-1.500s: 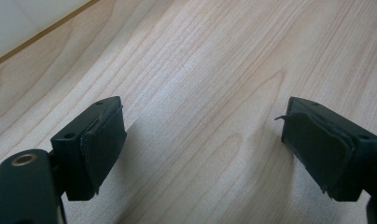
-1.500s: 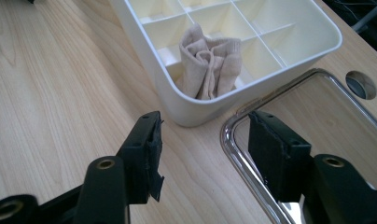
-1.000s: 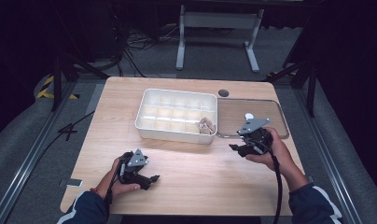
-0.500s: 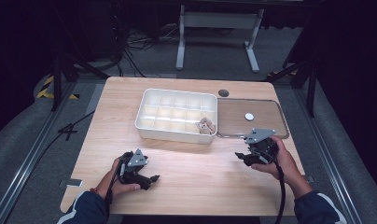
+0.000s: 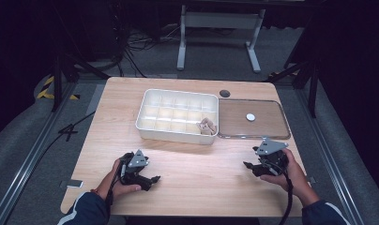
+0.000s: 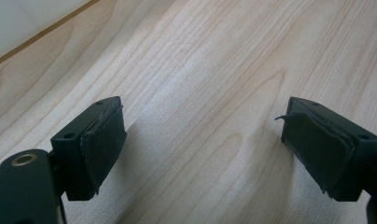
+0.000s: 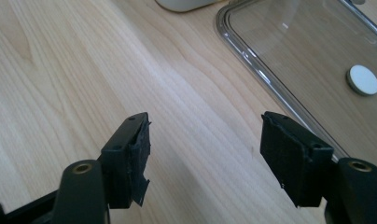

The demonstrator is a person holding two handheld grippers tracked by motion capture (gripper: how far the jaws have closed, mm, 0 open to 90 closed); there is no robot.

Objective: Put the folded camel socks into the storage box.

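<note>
Pale wooden table [image 5: 187, 159] amid dark, cable-strewn grey floor [image 5: 145, 61].

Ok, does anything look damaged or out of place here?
Yes: the black pads on the open right gripper look frayed, peeling at the edges. The clear lid lies off beside the white tray.

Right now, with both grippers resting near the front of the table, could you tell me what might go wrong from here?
The right gripper sits close beside the clear lid, so a careless forward sweep could nudge it. The pad on one of its fingers looks frayed, so the grip may slip. The small beige item lies in a corner cell of the white tray, leaving little room for open fingers.
</note>
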